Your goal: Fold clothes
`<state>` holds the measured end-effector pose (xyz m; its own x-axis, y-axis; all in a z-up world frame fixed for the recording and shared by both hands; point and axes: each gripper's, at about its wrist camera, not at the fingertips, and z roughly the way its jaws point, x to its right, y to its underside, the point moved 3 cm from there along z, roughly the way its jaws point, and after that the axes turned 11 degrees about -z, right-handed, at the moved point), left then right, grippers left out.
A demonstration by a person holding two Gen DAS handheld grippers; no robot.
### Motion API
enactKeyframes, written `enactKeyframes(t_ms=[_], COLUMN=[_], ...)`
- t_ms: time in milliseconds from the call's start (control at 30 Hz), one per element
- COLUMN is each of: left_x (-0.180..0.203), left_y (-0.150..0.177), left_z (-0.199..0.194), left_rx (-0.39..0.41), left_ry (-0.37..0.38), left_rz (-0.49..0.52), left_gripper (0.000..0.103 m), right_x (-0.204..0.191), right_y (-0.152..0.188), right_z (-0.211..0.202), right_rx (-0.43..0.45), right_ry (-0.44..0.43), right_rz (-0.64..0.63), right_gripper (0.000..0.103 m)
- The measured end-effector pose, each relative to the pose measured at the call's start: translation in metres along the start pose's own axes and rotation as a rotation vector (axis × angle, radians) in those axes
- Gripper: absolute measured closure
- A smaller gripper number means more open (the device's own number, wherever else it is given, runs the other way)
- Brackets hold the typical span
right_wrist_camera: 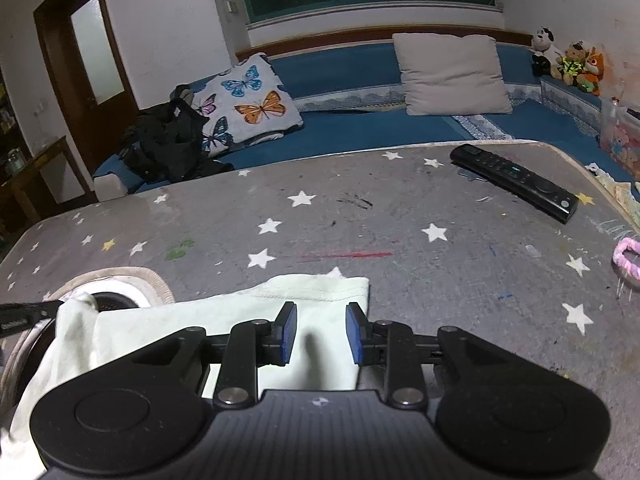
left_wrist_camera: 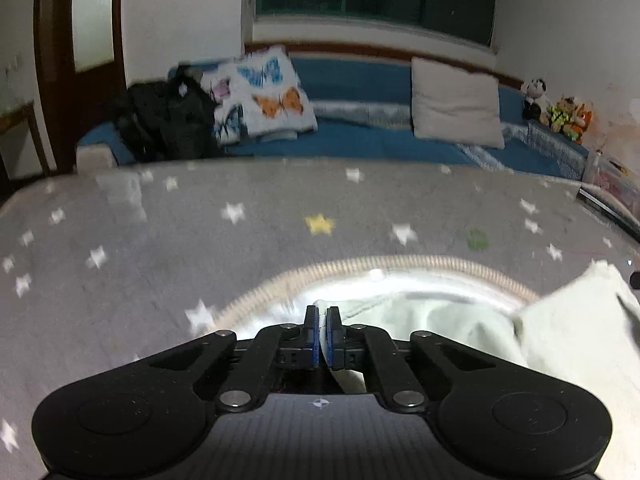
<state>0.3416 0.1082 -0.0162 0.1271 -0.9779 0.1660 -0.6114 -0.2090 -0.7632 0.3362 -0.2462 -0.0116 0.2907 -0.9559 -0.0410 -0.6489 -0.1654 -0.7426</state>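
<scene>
A pale, off-white garment (right_wrist_camera: 224,320) lies on a grey table (right_wrist_camera: 360,216) printed with white stars. Its cloth looks soft and slightly creased, with a stitched hem running along the far edge and a corner reaching toward the middle of the table. In the left wrist view the same garment (left_wrist_camera: 560,332) shows a ribbed beige band curving across its far side like a collar or waistband, and a bunched fold rises at the right. That view is blurred, so the finer weave cannot be made out.

The left gripper (left_wrist_camera: 322,312) has its blue-padded jaws drawn together with a thin edge of the pale cloth between them; it pinches the garment near the ribbed band. The right gripper (right_wrist_camera: 321,312) hangs just above the hemmed part of the garment with its jaws parted; the pads do not press on the cloth, and the gap between them shows fabric with a shadow on it.

A black remote control (right_wrist_camera: 516,182) lies on the far right of the table, well apart from the garment, and a pink fuzzy loop (right_wrist_camera: 628,260) sits at the right edge. Beyond the table runs a blue bench with a butterfly cushion (right_wrist_camera: 248,104), a plain beige cushion (right_wrist_camera: 452,76), a heap of dark clothing (right_wrist_camera: 172,144) and some stuffed toys (right_wrist_camera: 568,64) in the corner.
</scene>
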Motion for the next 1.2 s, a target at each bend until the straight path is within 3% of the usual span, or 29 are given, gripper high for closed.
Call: enactKeyframes(t_ms=[300,367,400,600,800,900,967,1100,1167,1200], left_x=[-0.005,-0.006,-0.007,-0.013,-0.023,-0.032,-0.040,-0.051,-0.058,-0.061], left_y=[-0.042,-0.042,-0.043,-0.034,-0.026,-0.023,-0.018,0.000,0.015,0.024], left_z=[-0.022,-0.023,-0.023,-0.007,0.011,0.001,-0.012,-0.046,-0.064,-0.074], left_rx=[0.111,0.124,0.130,0.110,0.034,0.014,0.005,-0.020,-0.040,-0.051], left_ry=[-0.031,-0.051,-0.060,-0.094,-0.110,-0.093,-0.083,-0.044,-0.026,-0.016], left_rz=[0.100,0.125,0.136,0.167,0.122,0.093,0.091,0.098,0.100,0.103], left_gripper=[0.100,0.100,0.100,0.099,0.095,0.092,0.080,0.072,0.069,0.068], right_x=[0.005,0.005,0.005,-0.001,0.006,0.008,0.003,-0.010,-0.020,-0.026], right_y=[-0.009,-0.009,-0.009,-0.016,-0.017,-0.017,-0.016,-0.012,-0.008,-0.005], right_z=[0.026,0.033,0.035,0.034,0.044,0.038,0.029,0.005,-0.011,-0.021], right_rx=[-0.027,-0.043,-0.047,0.012,-0.019,-0.029,-0.024,-0.029,-0.031,-0.031], right_ry=[0.009,0.008,0.017,0.111,0.198,0.178,0.154,0.090,0.044,0.021], right_rz=[0.004,0.008,0.007,-0.040,-0.056,-0.064,-0.085,-0.113,-0.134,-0.150], right_gripper=[0.077,0.085,0.102,0.103,0.103,0.100,0.099,0.097,0.092,0.082])
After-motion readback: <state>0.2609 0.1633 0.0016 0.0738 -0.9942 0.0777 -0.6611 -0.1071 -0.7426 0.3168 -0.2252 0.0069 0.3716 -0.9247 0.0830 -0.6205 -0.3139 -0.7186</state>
